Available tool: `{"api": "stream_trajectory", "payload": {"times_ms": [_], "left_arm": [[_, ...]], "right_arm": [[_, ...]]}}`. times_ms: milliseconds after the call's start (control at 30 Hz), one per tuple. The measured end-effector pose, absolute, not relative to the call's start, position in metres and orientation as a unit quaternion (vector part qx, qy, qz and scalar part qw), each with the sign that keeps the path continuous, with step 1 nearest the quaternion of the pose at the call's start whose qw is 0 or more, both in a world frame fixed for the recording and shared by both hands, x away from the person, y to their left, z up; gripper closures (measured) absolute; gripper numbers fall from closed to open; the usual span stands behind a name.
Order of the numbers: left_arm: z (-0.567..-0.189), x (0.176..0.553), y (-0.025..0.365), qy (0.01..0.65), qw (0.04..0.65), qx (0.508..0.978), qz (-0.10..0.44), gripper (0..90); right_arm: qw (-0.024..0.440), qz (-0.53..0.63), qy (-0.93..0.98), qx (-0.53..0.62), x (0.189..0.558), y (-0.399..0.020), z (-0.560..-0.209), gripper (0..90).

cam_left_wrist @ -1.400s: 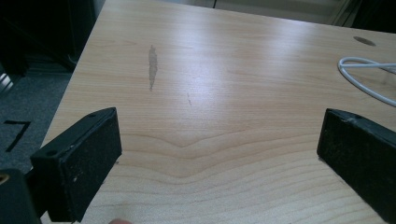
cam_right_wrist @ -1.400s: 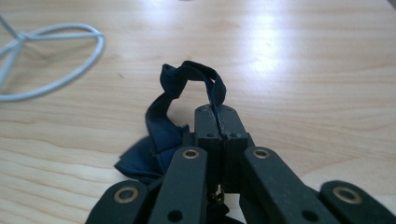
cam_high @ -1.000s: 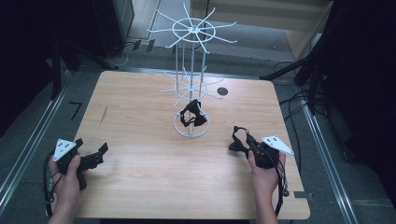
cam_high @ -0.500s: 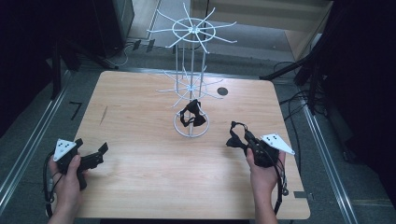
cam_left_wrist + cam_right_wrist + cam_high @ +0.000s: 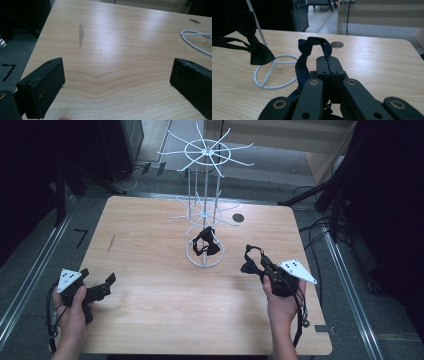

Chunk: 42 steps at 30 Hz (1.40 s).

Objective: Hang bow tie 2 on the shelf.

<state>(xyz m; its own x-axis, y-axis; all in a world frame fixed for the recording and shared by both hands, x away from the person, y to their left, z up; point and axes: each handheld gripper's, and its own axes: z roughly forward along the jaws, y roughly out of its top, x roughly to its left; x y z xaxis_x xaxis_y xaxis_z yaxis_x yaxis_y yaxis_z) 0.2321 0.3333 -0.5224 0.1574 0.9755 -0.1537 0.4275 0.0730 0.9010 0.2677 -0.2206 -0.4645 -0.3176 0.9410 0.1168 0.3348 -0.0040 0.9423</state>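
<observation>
The wooden table (image 5: 150, 245) lies under both your tools, its pale top running away ahead of each; beyond your right gripper (image 5: 260, 262) and to its left stands the white wire rack (image 5: 205, 210), a tall post with two tiers of spoked hooks and a ring base (image 5: 275, 75) that rests on the table just ahead-left of the closed jaws; a black bow tie (image 5: 206, 242) hangs on the rack low over that ring, well clear of your right gripper and seen in the right gripper view as a dark knot and wing (image 5: 259, 53) up and to the left of the jaws; your right gripper is raised off the table with its grey three-cornered plate toward you and its jaws pressed together on the strap of a dark blue bow tie (image 5: 312, 50); the strap loops up over the jaw tips and falls down the left side of the jaws, while in the high view the bulk of the tie (image 5: 250, 265) hangs at the gripper's front; your left gripper (image 5: 97, 287) sits low near the table's near-left edge, far from the rack, its two black jaws spread wide with bare wood between them; a curve of the white ring (image 5: 195, 41) shows ahead-right of it; a round cable hole (image 5: 238, 218) lies in the table beyond the rack.
</observation>
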Motion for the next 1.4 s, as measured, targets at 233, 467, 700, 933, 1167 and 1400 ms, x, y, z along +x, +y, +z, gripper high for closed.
{"api": "stream_trajectory", "payload": {"times_ms": [233, 467, 700, 933, 1167, 1400], "left_arm": [[-0.522, 0.232, 0.333, 0.574, 0.454, 0.611, 0.302, 0.2], [-0.522, 0.232, 0.333, 0.575, 0.454, 0.610, 0.301, 0.2], [-0.522, 0.232, 0.333, 0.575, 0.454, 0.610, 0.301, 0.2], [-0.522, 0.232, 0.333, 0.575, 0.455, 0.609, 0.301, 0.2], [-0.522, 0.232, 0.334, 0.575, 0.453, 0.611, 0.301, 0.2], [-0.522, 0.232, 0.334, 0.576, 0.454, 0.610, 0.299, 0.2]], "right_arm": [[0.304, 0.508, 0.638, 0.492, 0.268, -0.217, -0.455, 90.0], [0.310, 0.515, 0.637, 0.483, 0.269, -0.212, -0.444, 90.0], [0.314, 0.519, 0.638, 0.474, 0.270, -0.206, -0.434, 90.0], [0.318, 0.521, 0.639, 0.468, 0.274, -0.201, -0.424, 90.0], [0.322, 0.522, 0.639, 0.465, 0.280, -0.196, -0.415, 90.0], [0.328, 0.525, 0.638, 0.458, 0.279, -0.193, -0.408, 90.0]]}}
